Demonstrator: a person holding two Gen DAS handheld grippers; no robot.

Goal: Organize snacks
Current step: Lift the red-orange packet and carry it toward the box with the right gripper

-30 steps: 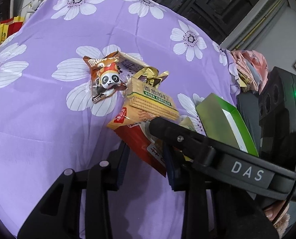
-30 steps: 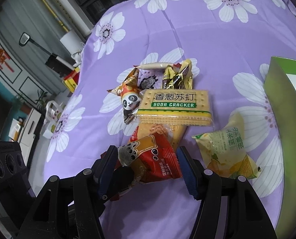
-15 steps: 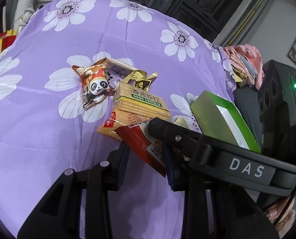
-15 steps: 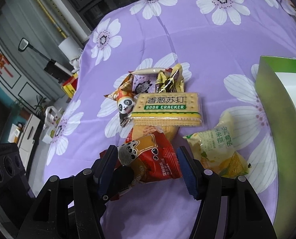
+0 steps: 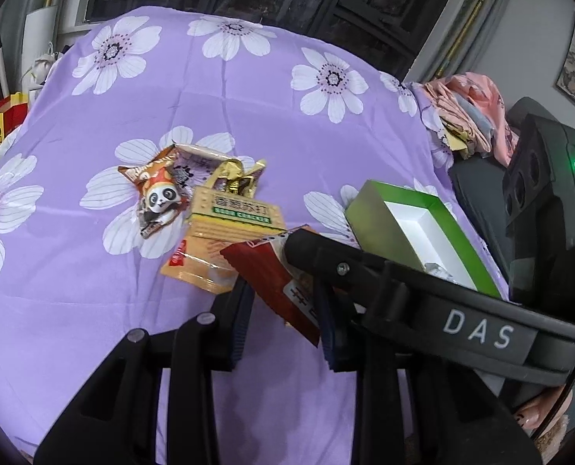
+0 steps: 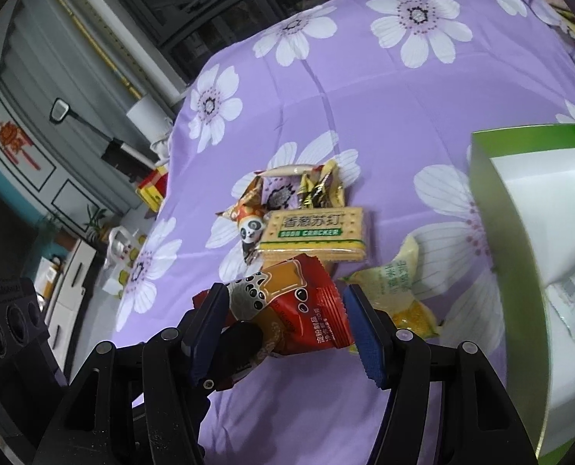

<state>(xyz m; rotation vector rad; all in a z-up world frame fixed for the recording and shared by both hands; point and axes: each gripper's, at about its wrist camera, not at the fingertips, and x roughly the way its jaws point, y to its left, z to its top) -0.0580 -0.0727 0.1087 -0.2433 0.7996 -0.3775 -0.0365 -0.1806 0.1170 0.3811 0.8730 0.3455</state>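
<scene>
A red snack packet (image 5: 275,283) hangs lifted above the purple flowered tablecloth (image 5: 248,97), held by both grippers. My left gripper (image 5: 283,310) pinches its lower edge, jaws closing tight on it. In the right wrist view my right gripper (image 6: 283,321) presses its blue pads on both sides of the packet (image 6: 302,310). A left finger (image 6: 244,343) shows at the packet's lower left corner. A right finger (image 5: 364,283) crosses the left wrist view.
Behind lies a snack pile: soda cracker pack (image 6: 314,232), panda packet (image 6: 248,228), gold wrappers (image 5: 237,174), an orange packet (image 5: 198,263) and a yellow packet (image 6: 399,286). An open green box (image 6: 519,201) at the right holds a clear wrapped item (image 6: 574,298). Pink cloth (image 5: 469,104) lies at the table's far right.
Both grippers have risen with the red packet, which now hangs clear of the pile. The green box's white inside has come into view.
</scene>
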